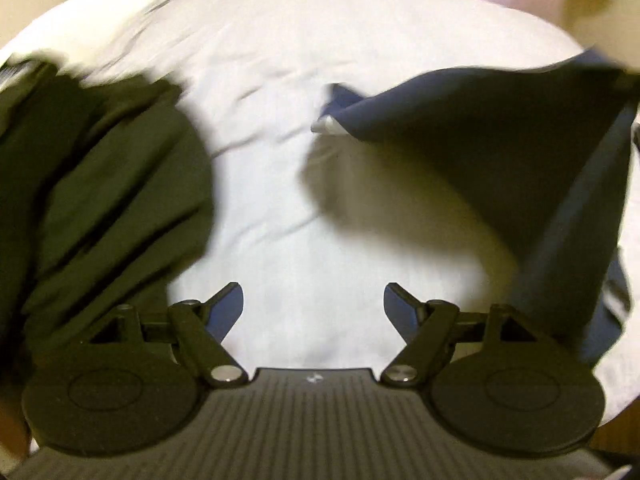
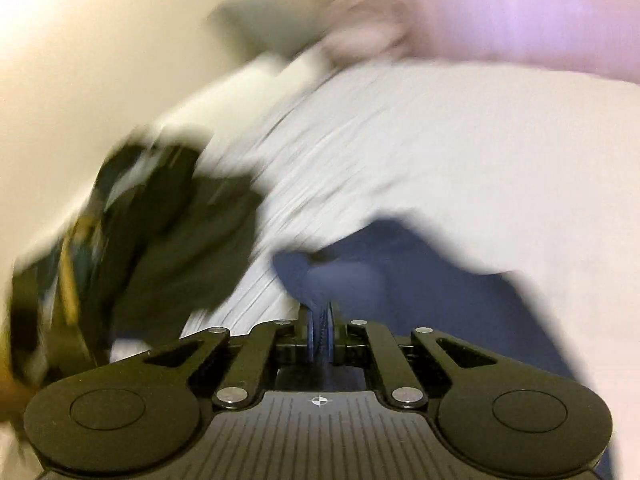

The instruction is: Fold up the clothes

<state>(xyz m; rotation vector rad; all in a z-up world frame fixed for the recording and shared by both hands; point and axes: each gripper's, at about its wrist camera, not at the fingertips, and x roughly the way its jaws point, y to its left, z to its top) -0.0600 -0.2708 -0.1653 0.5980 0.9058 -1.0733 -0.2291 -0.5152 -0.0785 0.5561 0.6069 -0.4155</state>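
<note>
Dark green clothes (image 1: 100, 184) lie bunched at the bed's (image 1: 280, 80) left edge. The left gripper (image 1: 313, 312) hangs over the bare sheet mid-bed, jaws spread wide, holding nothing. Toward the right edge a navy garment (image 1: 500, 152) is lifted off the sheet, one corner hanging free; the right gripper (image 2: 320, 320) is clamped on a bunch of it, pads pinched together. Both views are blurred. Risk as I judge it: a thin pinch could slip with a fast swing, and the loose corner could drag or double under, spoiling the fold.
</note>
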